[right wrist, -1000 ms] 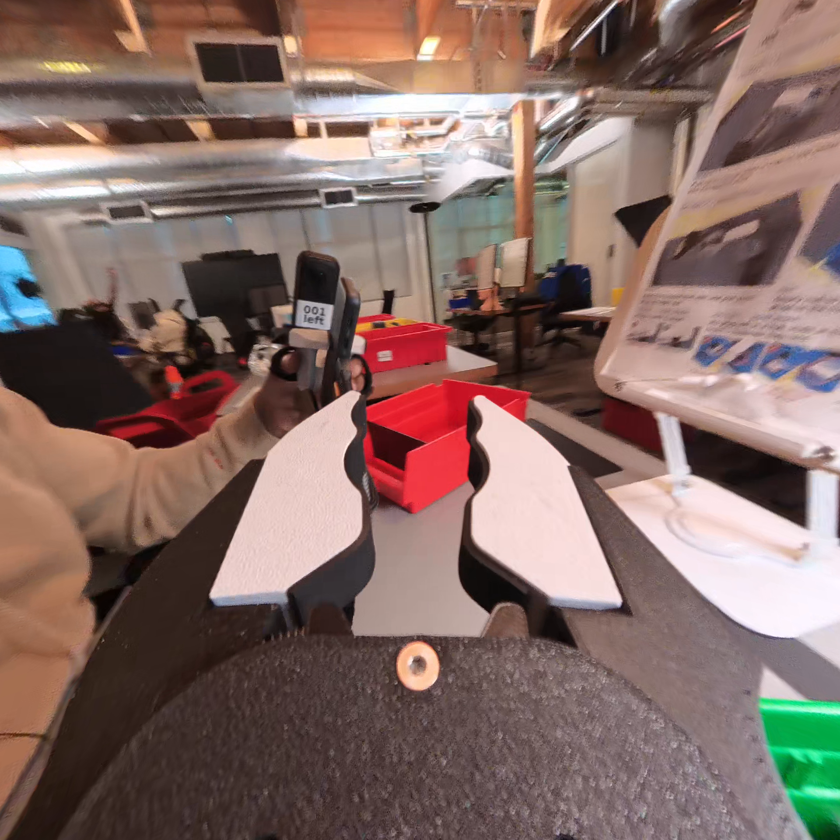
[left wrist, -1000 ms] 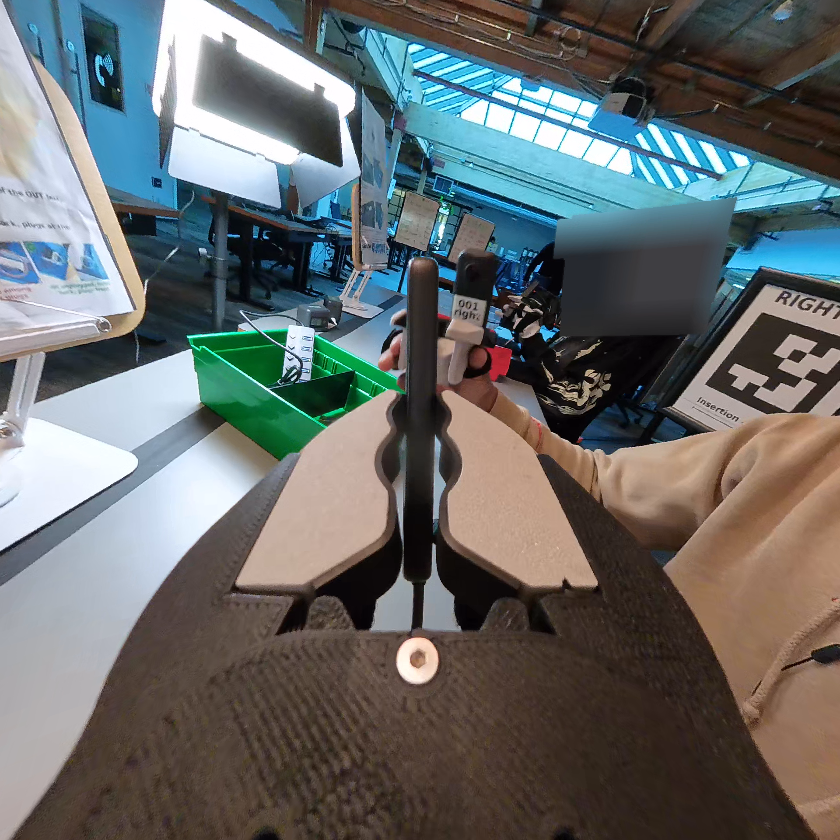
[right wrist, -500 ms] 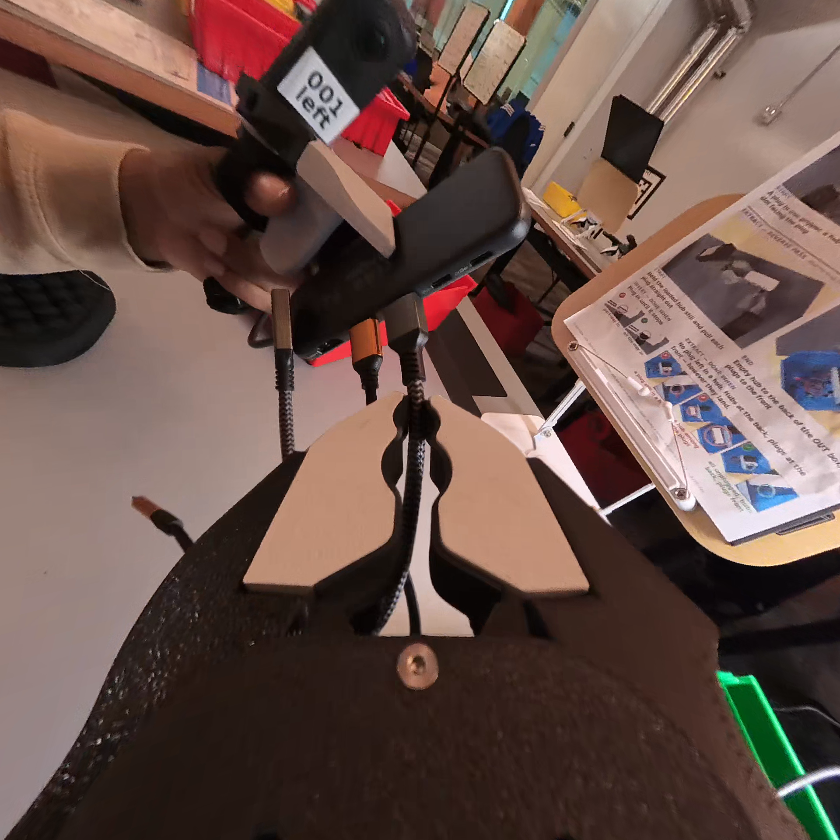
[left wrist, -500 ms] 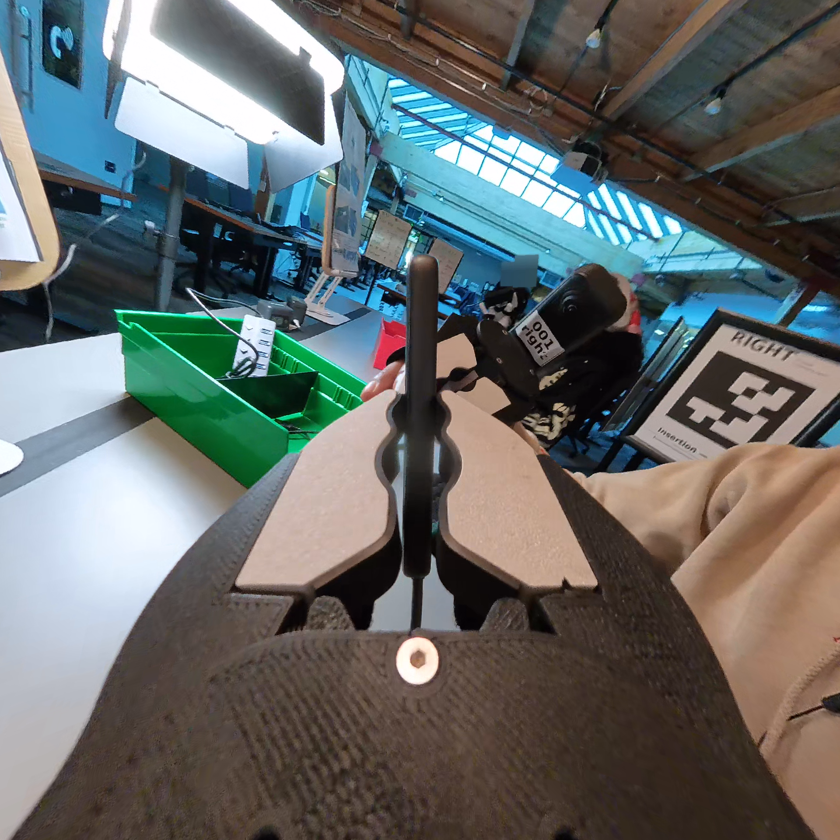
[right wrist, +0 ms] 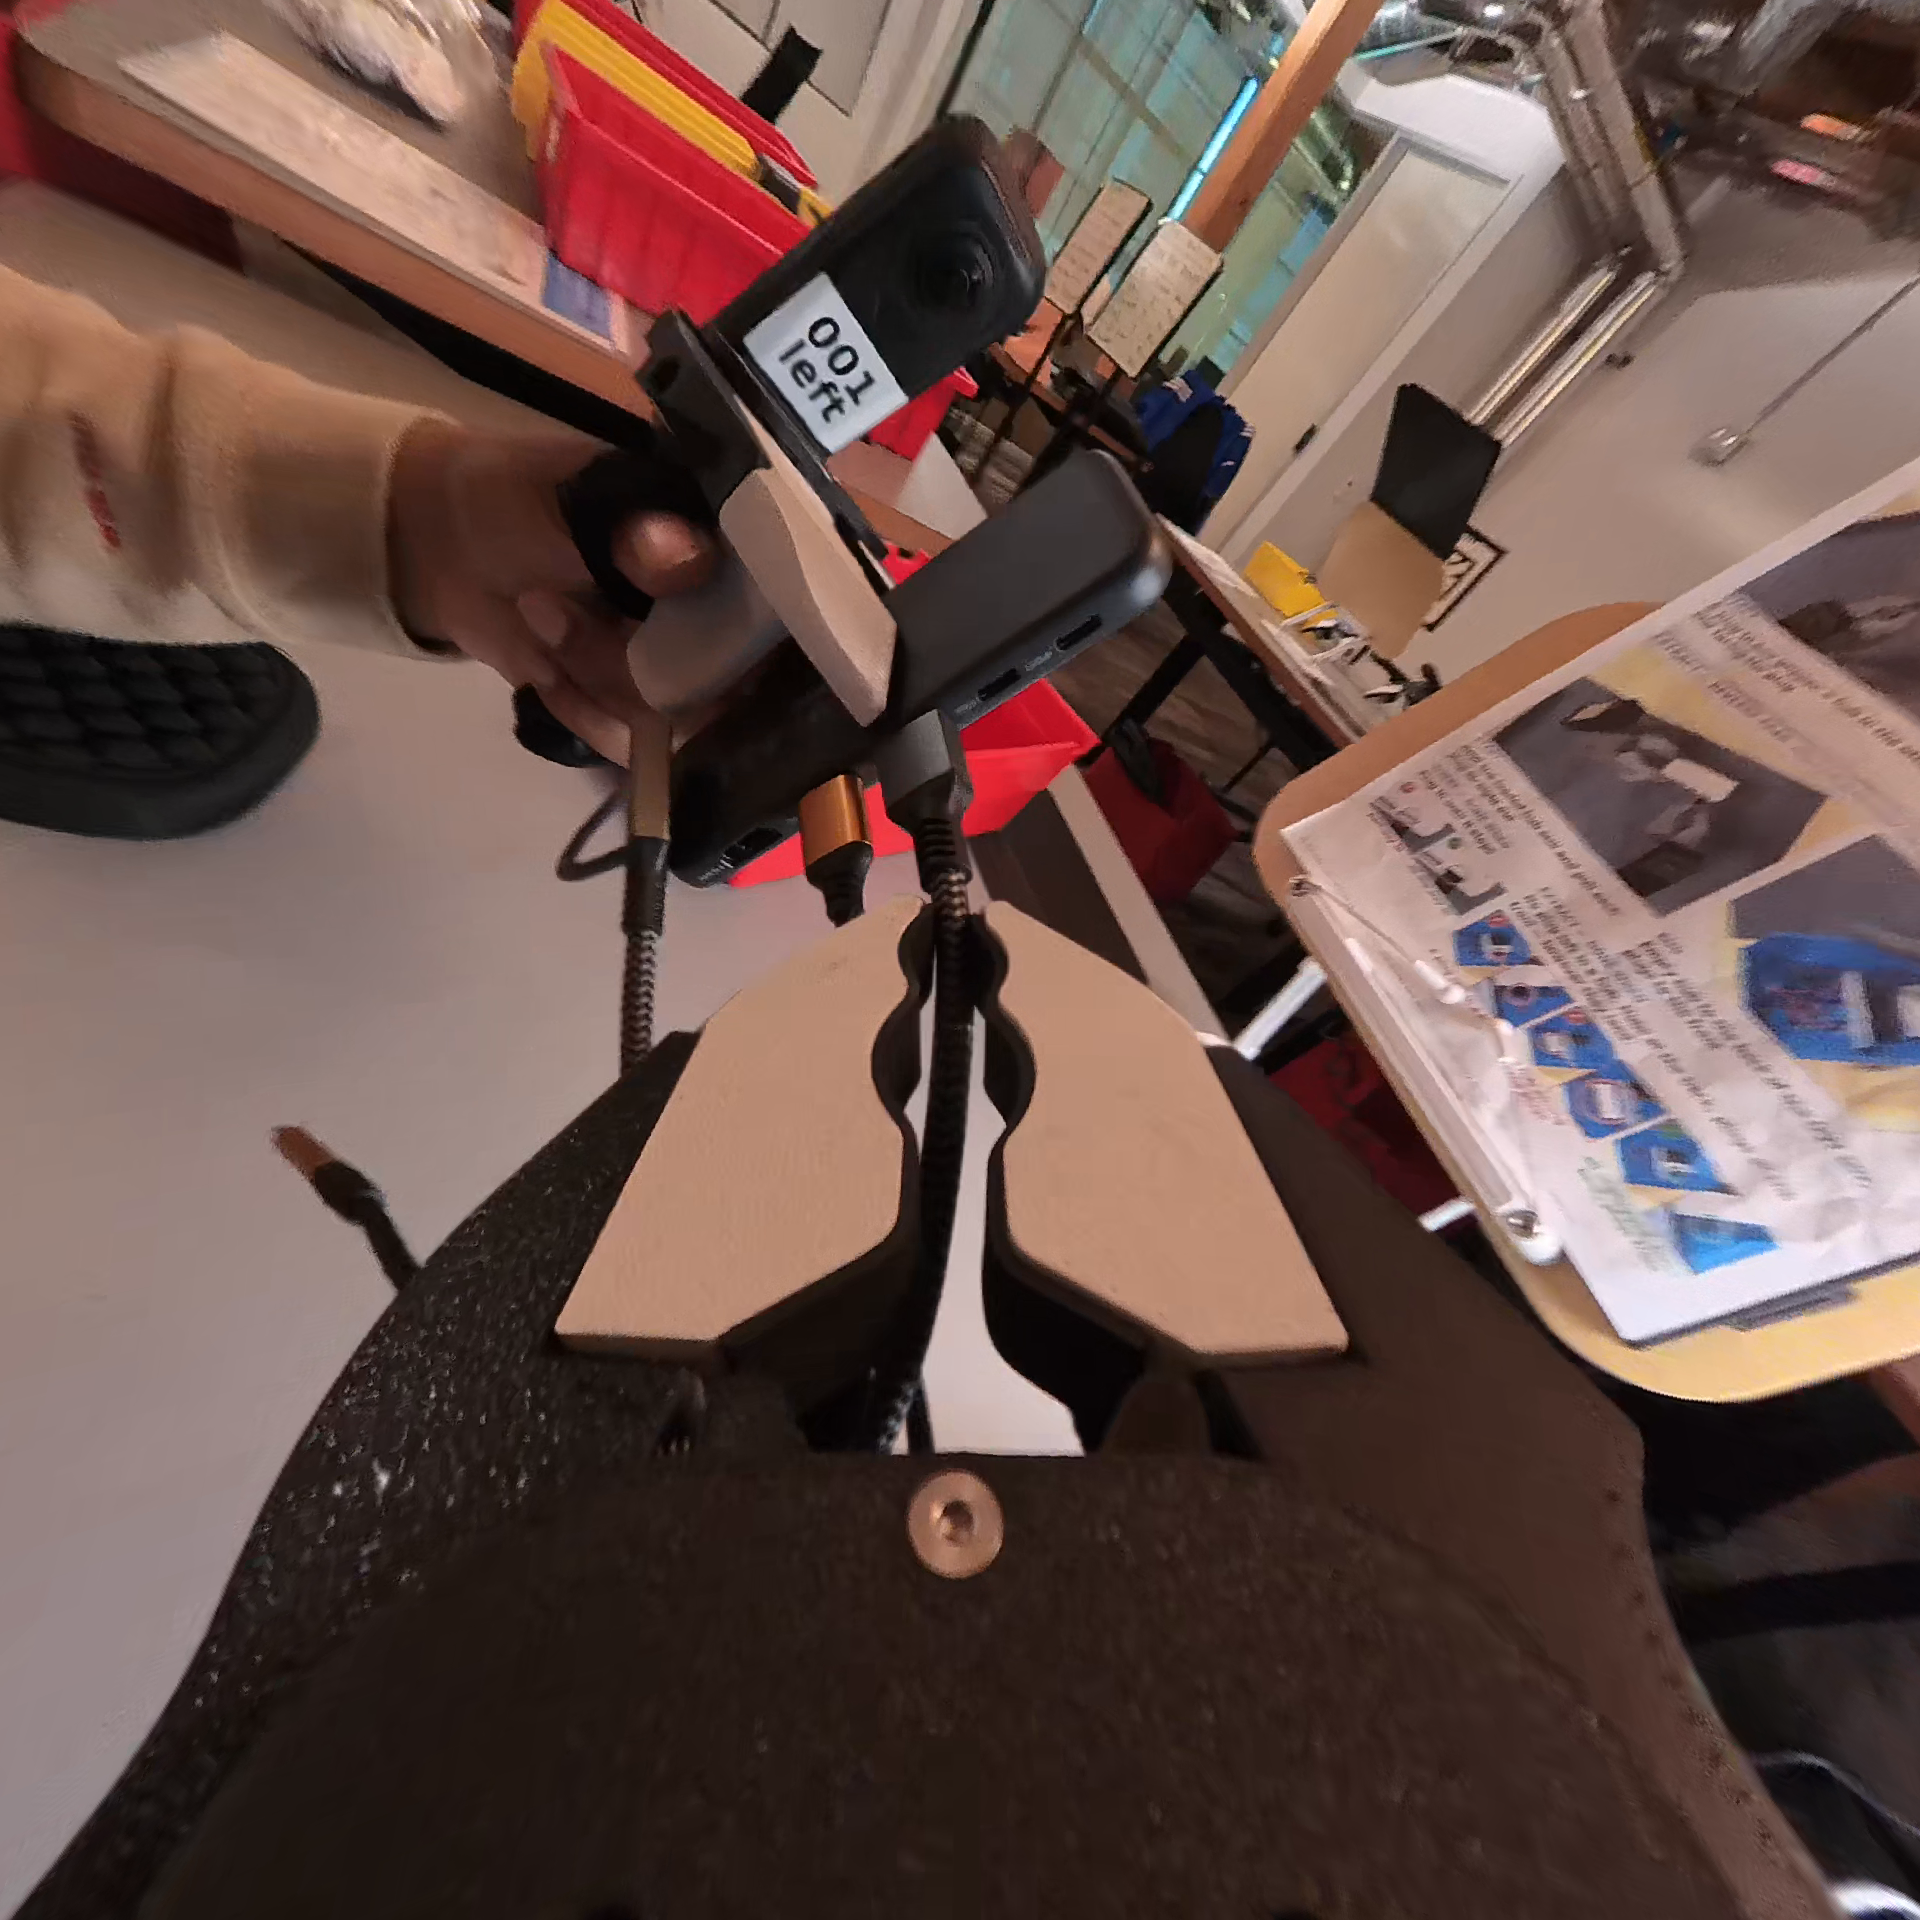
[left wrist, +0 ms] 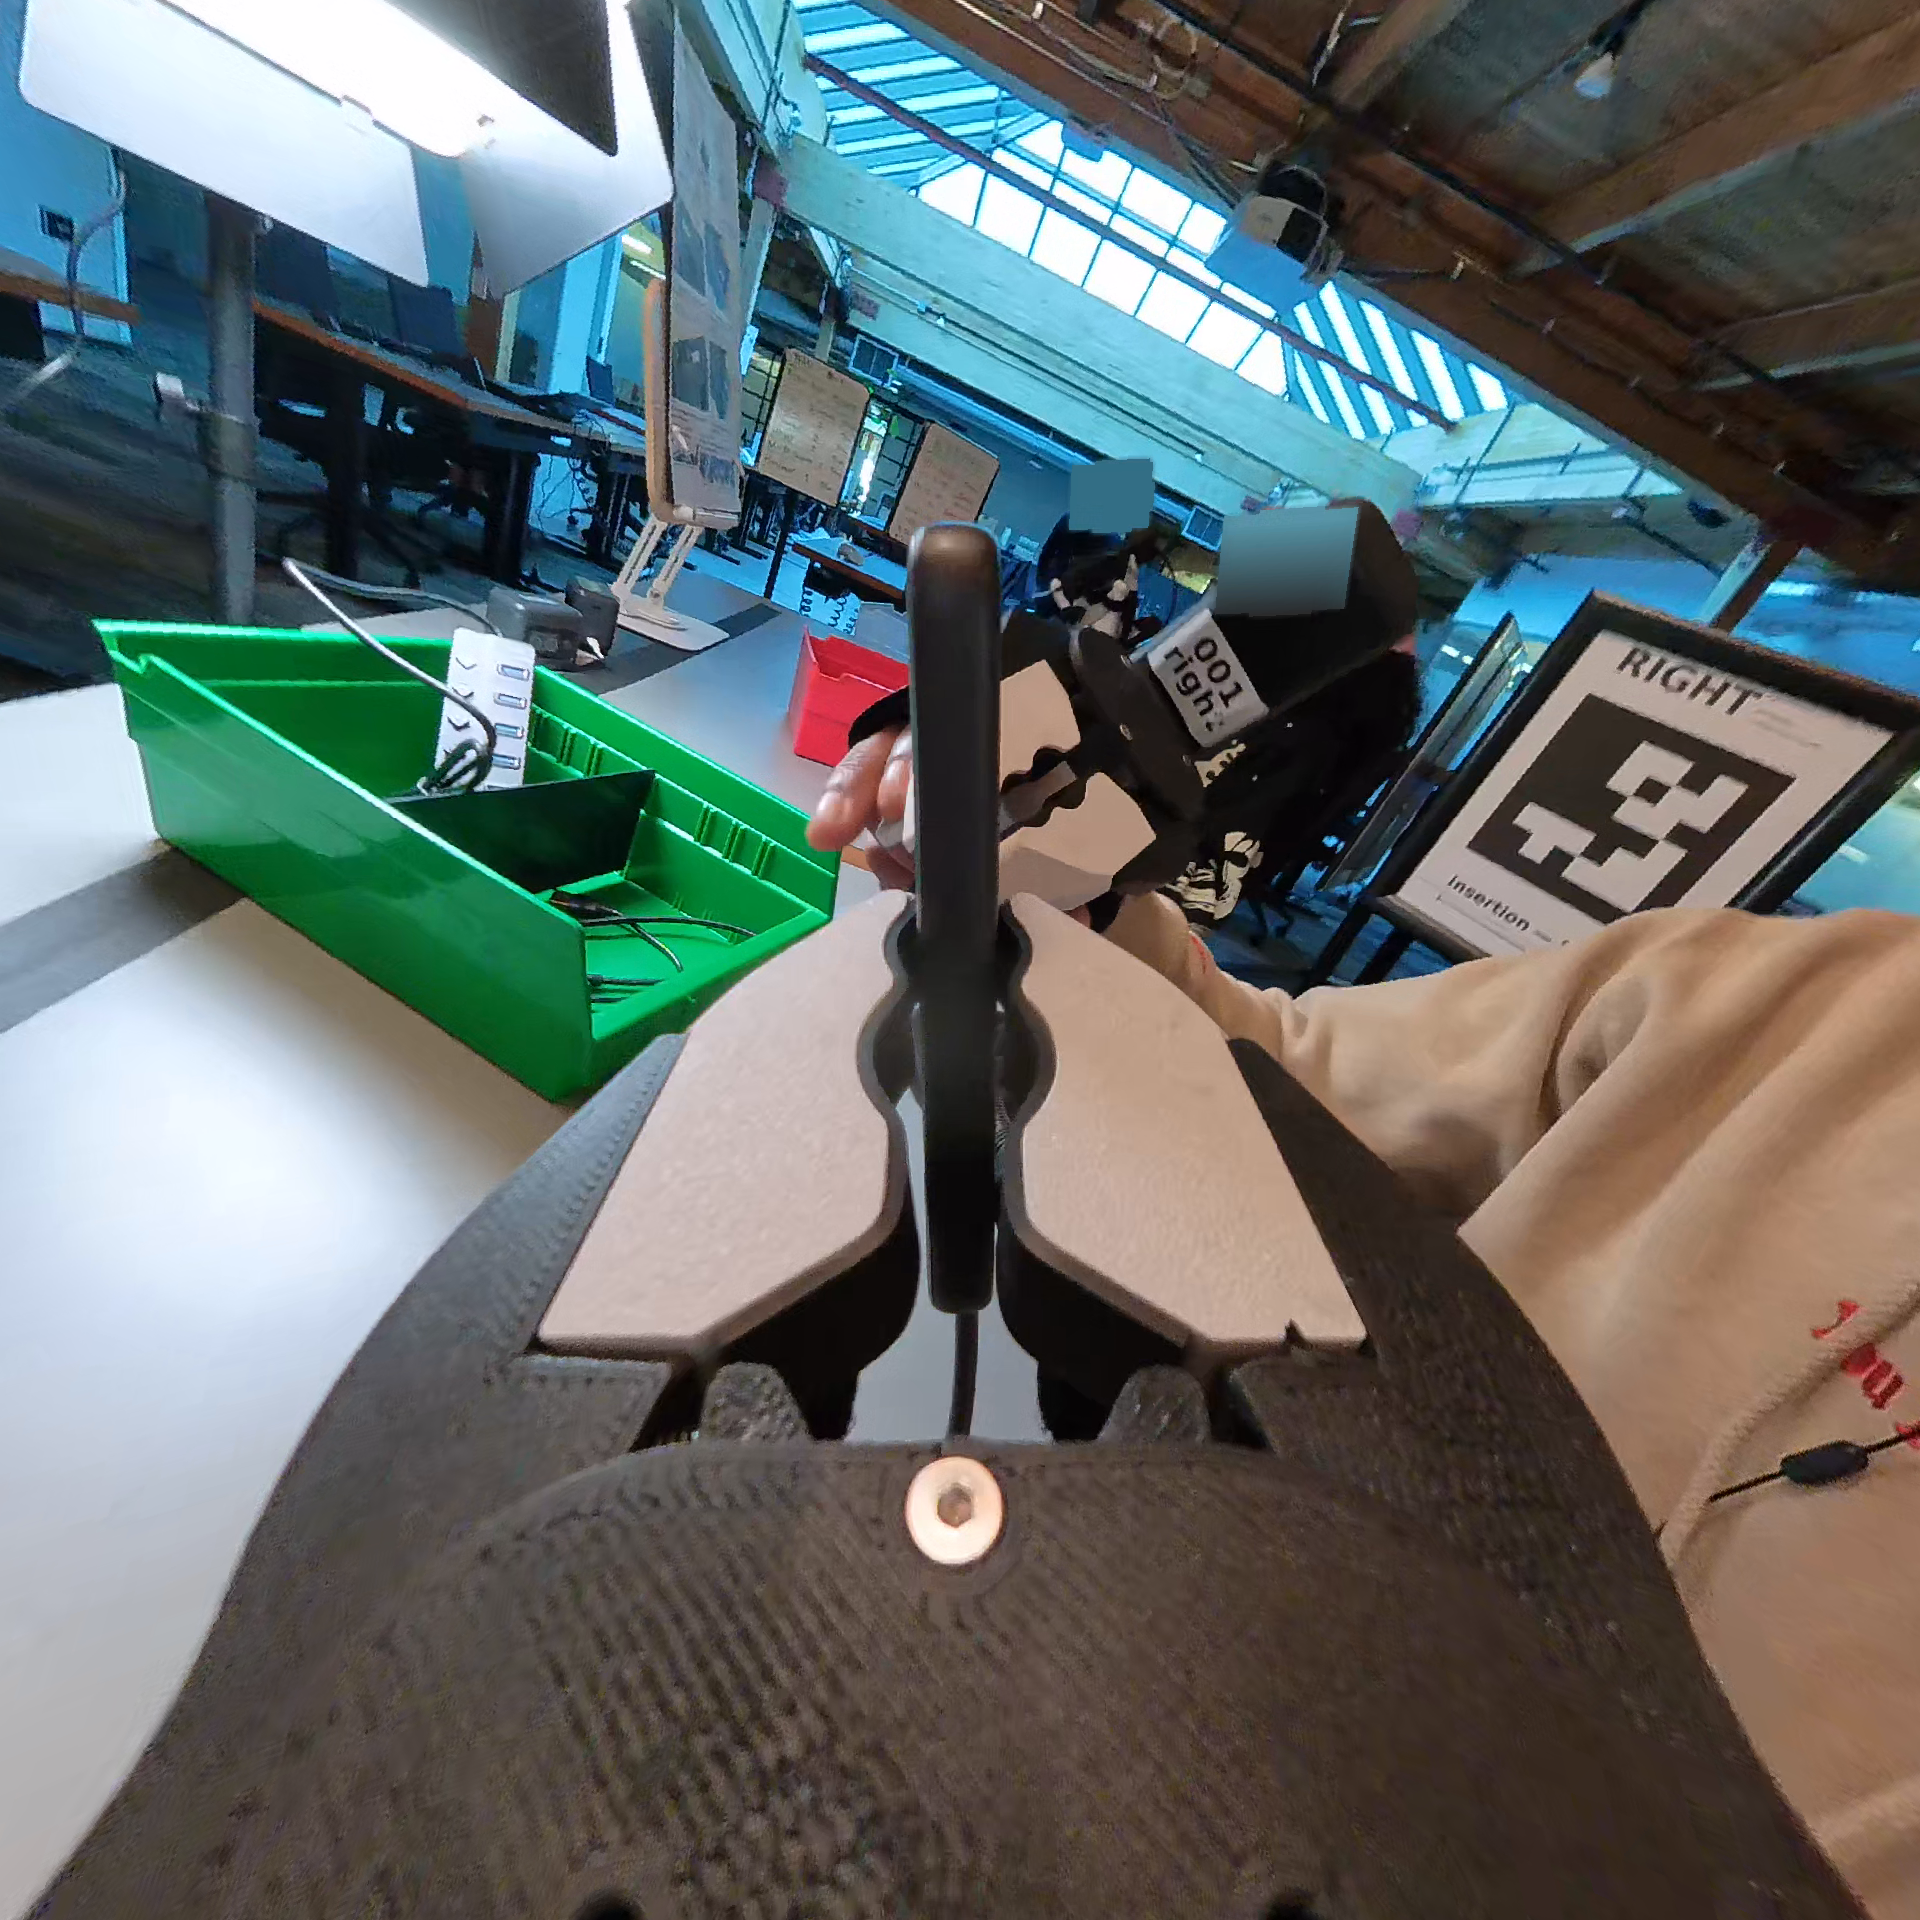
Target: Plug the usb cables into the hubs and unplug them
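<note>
Since half a second ago not much has shifted: both views have swung a little, and the right gripper (right wrist: pixel 951 940) sits a touch closer under the hub (right wrist: pixel 997 613), with the same braided cable (right wrist: pixel 940 1081) pinched between its pads. Compared with a full second back it's a bigger change, since then those pads were spread apart with nothing in them.

So right now the left gripper (left wrist: pixel 954 935) is clamped on the black hub (left wrist: pixel 951 790), held edge-on and upright in its own view, so you only see a thin dark slab there. A thin cord (left wrist: pixel 966 1371) runs down from its lower end and disappears behind the gripper body.

From the right wrist view the hub is tilted, up in the air over the grey table (right wrist: pixel 208 1039). The braided cable's grey plug (right wrist: pixel 920 753) sits in the hub's lower edge, an orange-shelled plug (right wrist: pixel 831 821) is right beside it, and a third one (right wrist: pixel 649 790) is further left, though I can't tell how deep that one is seated because the left gripper's pad covers it. A loose connector (right wrist: pixel 312 1153) hangs free lower left, its cable cut off behind the gripper.

Green bin (left wrist: pixel 343 831) sits on the table off to the left; what's in it is only partly visible, some cables and a white strip. Instruction sheet (right wrist: pixel 1662 987) on a stand at right, blurry.
</note>
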A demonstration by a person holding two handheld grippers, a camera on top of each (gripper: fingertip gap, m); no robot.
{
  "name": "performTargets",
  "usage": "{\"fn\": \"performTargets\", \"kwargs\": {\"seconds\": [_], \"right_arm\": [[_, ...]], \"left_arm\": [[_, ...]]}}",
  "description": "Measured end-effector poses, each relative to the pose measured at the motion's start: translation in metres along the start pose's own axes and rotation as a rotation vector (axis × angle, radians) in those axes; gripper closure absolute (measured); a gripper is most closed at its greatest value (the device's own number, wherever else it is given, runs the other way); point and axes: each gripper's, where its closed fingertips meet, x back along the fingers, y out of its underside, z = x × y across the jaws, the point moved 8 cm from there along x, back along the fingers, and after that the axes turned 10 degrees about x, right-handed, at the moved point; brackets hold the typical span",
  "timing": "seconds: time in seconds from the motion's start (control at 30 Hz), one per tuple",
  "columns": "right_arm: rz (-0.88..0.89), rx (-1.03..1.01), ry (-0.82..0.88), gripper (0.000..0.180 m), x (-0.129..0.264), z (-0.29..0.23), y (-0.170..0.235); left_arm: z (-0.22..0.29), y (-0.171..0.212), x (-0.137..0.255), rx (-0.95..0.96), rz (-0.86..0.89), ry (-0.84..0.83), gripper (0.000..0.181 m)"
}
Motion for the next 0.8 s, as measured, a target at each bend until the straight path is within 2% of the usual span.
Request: {"fn": "performTargets", "kwargs": {"seconds": [0.23,0.5,0.6,0.8], "right_arm": [[-0.108,0.212,0.054,0.171,-0.002,-0.006,0.005],[-0.034,0.213,-0.013,0.166,0.003,-0.011,-0.003],[-0.084,0.256,-0.014,0.169,0.0,-0.014,-0.001],[-0.064,0.276,0.001,0.169,-0.001,-0.015,-0.002]], "left_arm": [[-0.015,0.008,-0.004,0.181,0.004,0.027,0.168],[-0.015,0.013,-0.009,0.228,-0.014,0.058,0.168],[-0.011,0.017,-0.014,0.259,-0.037,0.103,0.169],[-0.011,0.017,-0.014,0.286,-0.027,0.118,0.168]]}}
